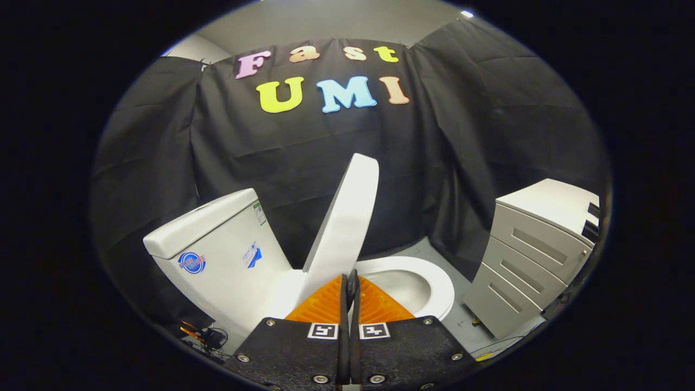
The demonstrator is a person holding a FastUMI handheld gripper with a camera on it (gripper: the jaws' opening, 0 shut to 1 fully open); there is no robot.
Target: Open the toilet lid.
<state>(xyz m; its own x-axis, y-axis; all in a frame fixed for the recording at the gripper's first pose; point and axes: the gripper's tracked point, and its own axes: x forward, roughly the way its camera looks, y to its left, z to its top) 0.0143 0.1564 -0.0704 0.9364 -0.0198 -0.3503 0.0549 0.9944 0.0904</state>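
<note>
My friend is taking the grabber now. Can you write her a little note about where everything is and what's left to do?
Gripper: fingers closed together, holding nothing, just in front of the lid's lower edge.
Toilet lid: raised, standing steeply, not yet leaning on the tank.
Seat and bowl: uncovered, beyond the fingers.
Drawer cabinet: beside the toilet.
Done: lid lifted.
Left: maybe nudge it back against the tank, then pull away.

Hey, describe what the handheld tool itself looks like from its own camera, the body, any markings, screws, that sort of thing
The tool has two flat black textured plates side by side, each fixed with silver screws near its corners. Each plate carries a small square black-and-white tag at its forward edge. Ahead of the plates the two fingers are ribbed and taper to a point.
</note>
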